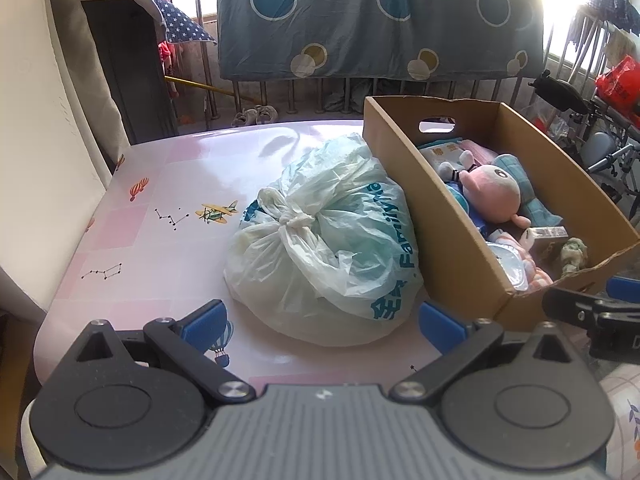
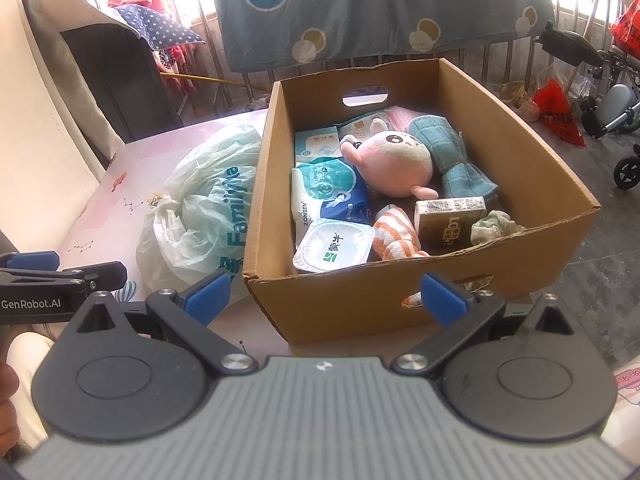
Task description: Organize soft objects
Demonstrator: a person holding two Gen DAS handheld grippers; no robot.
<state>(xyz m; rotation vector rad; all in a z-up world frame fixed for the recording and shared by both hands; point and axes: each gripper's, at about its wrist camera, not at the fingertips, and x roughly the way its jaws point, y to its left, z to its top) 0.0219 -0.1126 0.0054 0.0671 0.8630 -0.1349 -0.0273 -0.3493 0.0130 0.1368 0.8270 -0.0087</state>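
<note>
One cardboard box [image 2: 400, 304] is set on the pink table [image 1: 160, 184], with one knotted plastic bag [image 1: 320, 248] touching its left wall. One pink plush toy [image 2: 396, 164] is seen inside. The left gripper [image 1: 320, 320] and right gripper [image 2: 324, 296] are spread wide, nothing held.

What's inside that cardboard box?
The cardboard box holds a pink plush toy, a teal cloth, tissue packs, a yogurt cup, a striped cloth and a small carton. Anything beneath them is covered.
</note>
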